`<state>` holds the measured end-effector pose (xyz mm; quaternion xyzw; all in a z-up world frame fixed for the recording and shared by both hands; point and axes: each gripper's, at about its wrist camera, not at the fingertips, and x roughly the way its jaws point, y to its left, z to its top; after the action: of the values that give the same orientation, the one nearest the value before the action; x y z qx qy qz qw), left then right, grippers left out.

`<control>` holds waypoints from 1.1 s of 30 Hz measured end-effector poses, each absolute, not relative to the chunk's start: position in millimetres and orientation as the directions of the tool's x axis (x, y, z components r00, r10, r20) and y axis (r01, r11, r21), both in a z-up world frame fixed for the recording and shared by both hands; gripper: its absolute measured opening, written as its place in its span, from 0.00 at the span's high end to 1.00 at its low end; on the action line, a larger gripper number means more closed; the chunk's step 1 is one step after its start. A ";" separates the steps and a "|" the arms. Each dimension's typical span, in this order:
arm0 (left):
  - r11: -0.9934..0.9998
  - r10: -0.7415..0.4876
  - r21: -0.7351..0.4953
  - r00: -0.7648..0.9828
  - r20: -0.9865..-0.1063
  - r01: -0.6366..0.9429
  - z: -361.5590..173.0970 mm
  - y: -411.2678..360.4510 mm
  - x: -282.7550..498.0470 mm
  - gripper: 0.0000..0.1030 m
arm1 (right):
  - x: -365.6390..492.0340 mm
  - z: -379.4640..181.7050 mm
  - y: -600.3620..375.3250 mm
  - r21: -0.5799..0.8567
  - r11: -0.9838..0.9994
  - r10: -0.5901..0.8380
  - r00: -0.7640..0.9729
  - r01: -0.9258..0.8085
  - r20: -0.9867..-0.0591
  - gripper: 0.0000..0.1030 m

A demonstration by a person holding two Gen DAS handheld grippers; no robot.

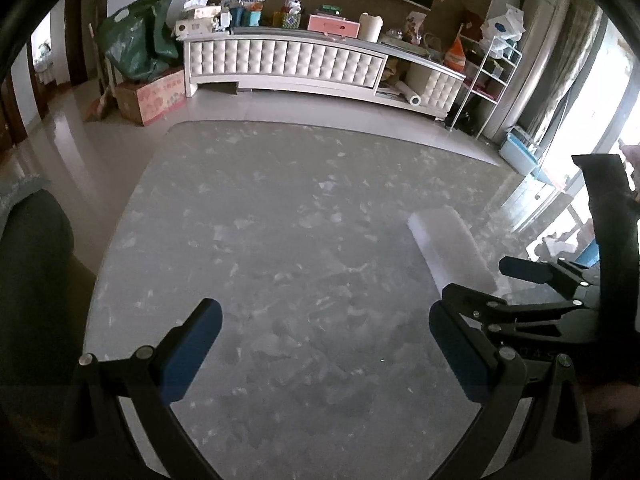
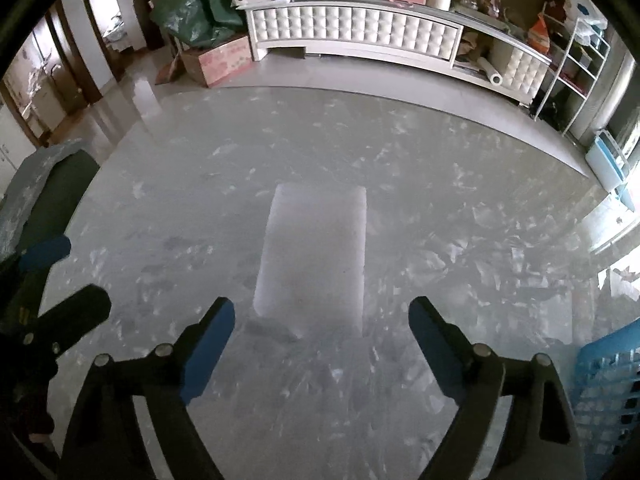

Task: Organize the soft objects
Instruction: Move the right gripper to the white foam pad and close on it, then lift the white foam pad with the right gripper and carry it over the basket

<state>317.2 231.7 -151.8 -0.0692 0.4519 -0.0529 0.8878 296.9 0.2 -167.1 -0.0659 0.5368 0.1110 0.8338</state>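
Observation:
A pale grey-white soft rectangular pad (image 2: 316, 252) lies flat on the grey marbled table (image 2: 460, 220), lengthwise away from me. My right gripper (image 2: 322, 344) hangs open just short of its near end, blue pads on either side and nothing between them. The left wrist view shows the same pad (image 1: 448, 248) at the right, with the right gripper (image 1: 480, 284) beside its near end. My left gripper (image 1: 326, 352) is open over bare table, left of the pad, holding nothing. In the right wrist view it (image 2: 66, 276) shows at the left edge.
A blue plastic basket (image 2: 608, 384) stands at the table's right edge. A dark chair back (image 1: 32, 272) rises at the left edge. Beyond the table are tiled floor, a white padded cabinet (image 1: 304, 64), a green bag (image 1: 140, 40) on a cardboard box and a wire shelf (image 1: 488, 80).

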 end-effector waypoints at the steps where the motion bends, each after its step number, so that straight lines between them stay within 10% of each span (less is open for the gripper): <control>1: 0.988 -0.145 -0.154 0.587 -0.797 0.035 -152.4 229.7 318.5 0.00 | 298.4 -168.0 -0.7 0.016 0.968 0.119 0.398 -0.252 -0.910 0.17; 11: 0.993 -0.121 -0.099 0.588 -0.800 0.069 -148.7 219.1 320.1 0.00 | 296.5 -169.6 -4.7 -0.009 0.970 0.092 0.403 -0.243 -0.910 0.51; 33: 0.994 -0.097 -0.034 0.683 -0.724 0.105 -28.5 173.4 240.7 0.00 | 212.0 -52.9 -50.2 0.038 0.966 0.170 0.515 -0.257 -0.840 0.53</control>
<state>240.7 173.4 -28.5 0.0050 0.3945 -0.0551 0.9172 212.0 -50.2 -52.9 -0.0457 0.4768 0.1230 0.8692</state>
